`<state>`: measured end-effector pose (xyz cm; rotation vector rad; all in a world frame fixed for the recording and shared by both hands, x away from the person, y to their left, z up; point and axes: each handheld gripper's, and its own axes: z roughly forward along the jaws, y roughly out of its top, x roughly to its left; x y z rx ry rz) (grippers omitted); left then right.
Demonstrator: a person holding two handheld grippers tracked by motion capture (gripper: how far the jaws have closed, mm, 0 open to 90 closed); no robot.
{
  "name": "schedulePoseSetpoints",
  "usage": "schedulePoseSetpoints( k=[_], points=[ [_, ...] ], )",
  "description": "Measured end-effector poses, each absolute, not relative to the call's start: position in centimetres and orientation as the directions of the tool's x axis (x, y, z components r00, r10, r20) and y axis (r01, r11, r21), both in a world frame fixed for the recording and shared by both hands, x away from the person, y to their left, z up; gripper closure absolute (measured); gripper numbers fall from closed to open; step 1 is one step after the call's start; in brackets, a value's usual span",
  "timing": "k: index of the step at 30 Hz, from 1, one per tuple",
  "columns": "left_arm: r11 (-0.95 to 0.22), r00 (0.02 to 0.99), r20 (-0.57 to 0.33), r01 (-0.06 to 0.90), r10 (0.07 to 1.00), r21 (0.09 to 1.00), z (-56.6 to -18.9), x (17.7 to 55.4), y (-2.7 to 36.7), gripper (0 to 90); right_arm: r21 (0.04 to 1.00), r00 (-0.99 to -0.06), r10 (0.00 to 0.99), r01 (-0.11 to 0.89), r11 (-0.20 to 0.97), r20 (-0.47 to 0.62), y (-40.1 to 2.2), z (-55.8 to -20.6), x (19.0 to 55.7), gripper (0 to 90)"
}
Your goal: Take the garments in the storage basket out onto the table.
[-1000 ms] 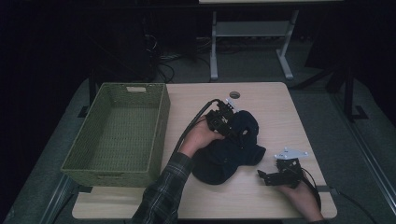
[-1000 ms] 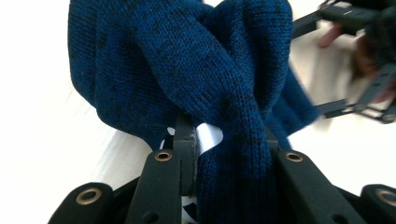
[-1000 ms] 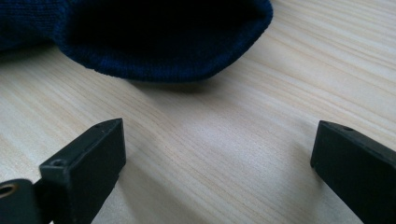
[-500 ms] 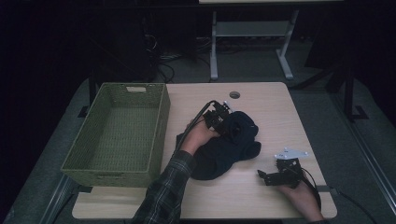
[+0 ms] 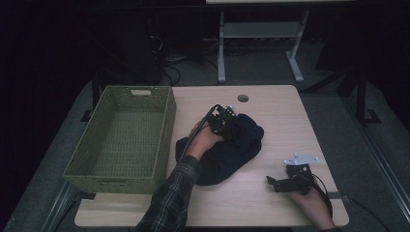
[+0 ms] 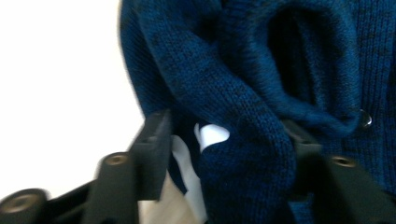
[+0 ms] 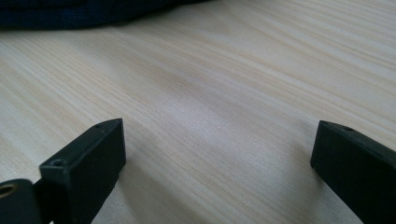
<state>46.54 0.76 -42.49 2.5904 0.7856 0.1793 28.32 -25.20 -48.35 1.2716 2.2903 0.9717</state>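
Note:
A dark blue knitted garment (image 5: 227, 157) lies crumpled at the table's middle. My left gripper (image 5: 237, 129) rests on its far end, held by a hand in a plaid sleeve. In the left gripper view a thick fold of the knit (image 6: 252, 154) sits between the jaws of the left gripper (image 6: 224, 126). The jaws have just been opening: the left one stands apart from the fold and the right one is against it. A small button (image 6: 365, 119) shows on the garment. My right gripper (image 5: 271, 183) lies open near the front right edge, over bare wood (image 7: 210, 70).
A green woven basket (image 5: 164, 130) stands at the table's left, with nothing in it. A round cable hole (image 5: 242, 98) sits near the far edge. In the right gripper view the garment's edge (image 7: 70, 11) lies beyond the right gripper (image 7: 219, 140).
The left hand has sunk a little with the garment, which now lies lower and flatter on the table. The right hand and its gripper have stayed put.

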Motion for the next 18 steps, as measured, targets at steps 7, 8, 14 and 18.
schedulePoseSetpoints(
  k=[7, 8, 14, 18],
  points=[
    [-0.72, 0.82, 0.022, 0.488, 0.571, 0.494, -39.0, 45.2, 2.2, 35.4, 0.707, -0.536, 0.844, 0.609, 0.359, 0.033, -25.2, -48.3, 28.3, 2.9],
    [-0.714, 0.82, 0.022, 0.483, 0.572, 0.507, -38.6, 44.9, 2.5, 34.9, 0.708, -0.537, 0.843, 0.607, 0.361, 0.03, -25.2, -48.3, 28.3, 2.9],
    [-0.674, 0.809, -0.014, 0.5, 0.588, 0.544, -36.4, 42.9, 4.3, 46.2, 0.704, -0.536, 0.844, 0.611, 0.363, 0.03, -25.2, -48.3, 28.3, 2.9],
    [-0.686, 0.819, -0.007, 0.485, 0.574, 0.543, -35.9, 40.9, 5.5, 67.1, 0.704, -0.537, 0.843, 0.61, 0.364, 0.029, -25.2, -48.3, 28.3, 2.9]
  ],
)
